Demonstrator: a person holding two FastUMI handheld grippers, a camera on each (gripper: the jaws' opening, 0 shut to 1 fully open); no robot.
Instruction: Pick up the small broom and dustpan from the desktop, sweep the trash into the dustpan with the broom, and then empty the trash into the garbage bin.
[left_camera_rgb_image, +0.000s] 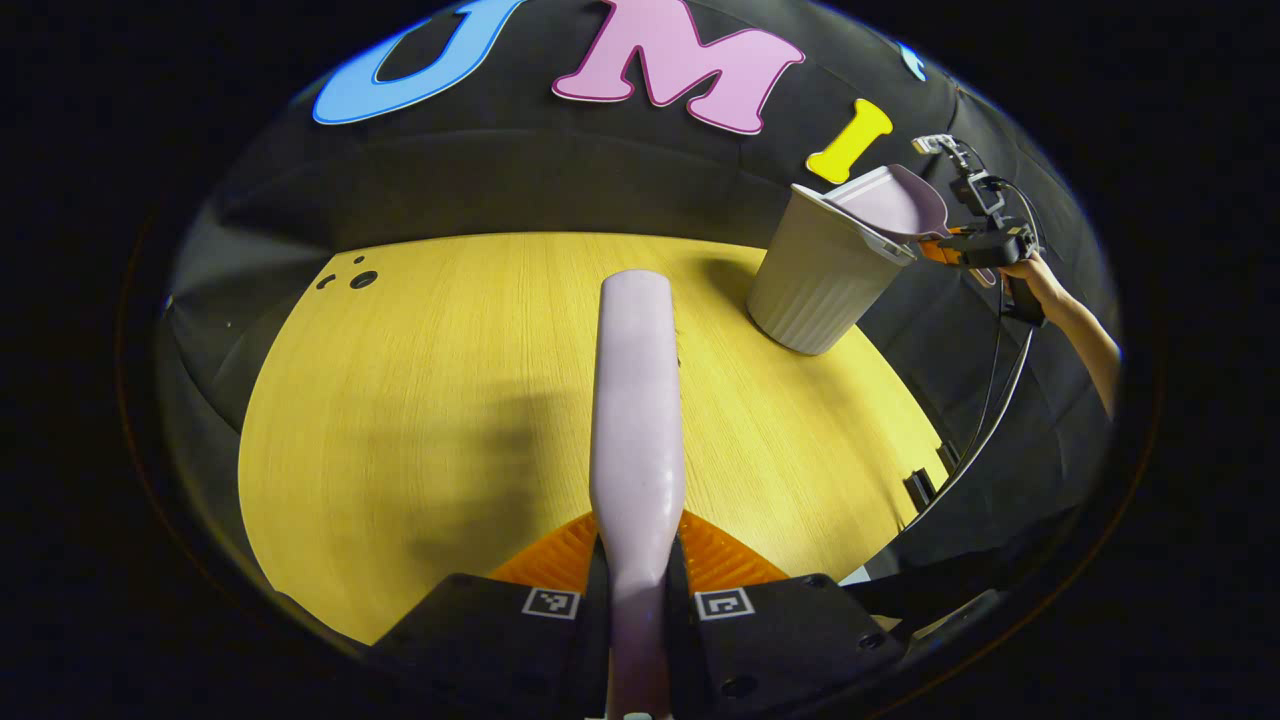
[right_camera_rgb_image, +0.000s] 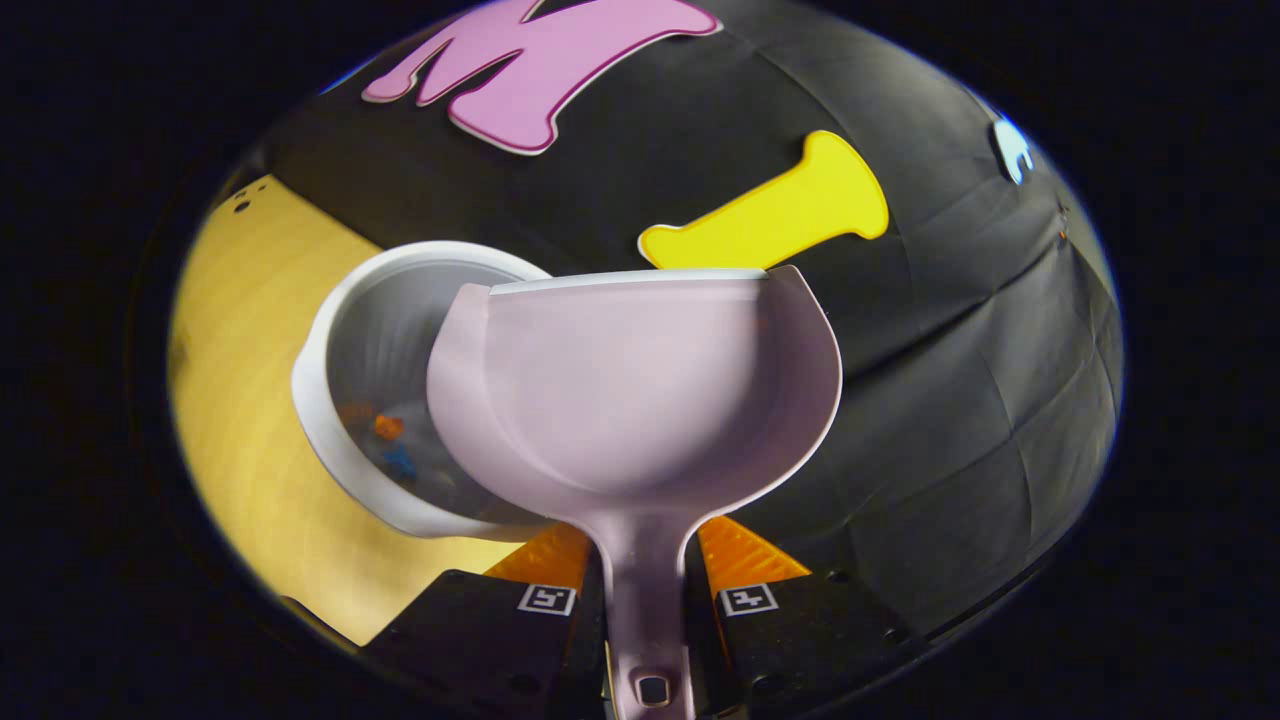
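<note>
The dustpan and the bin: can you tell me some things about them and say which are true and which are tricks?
1. The right gripper holds the dustpan by its handle. True.
2. The dustpan is lying flat on the table. False: it is held up at the bin, over its rim.
3. The bin has small coloured bits inside. True.
4. The left gripper holds nothing. False: its fingers press on the broom.
5. The bin has tipped over. False: it stands upright on the table.
</note>
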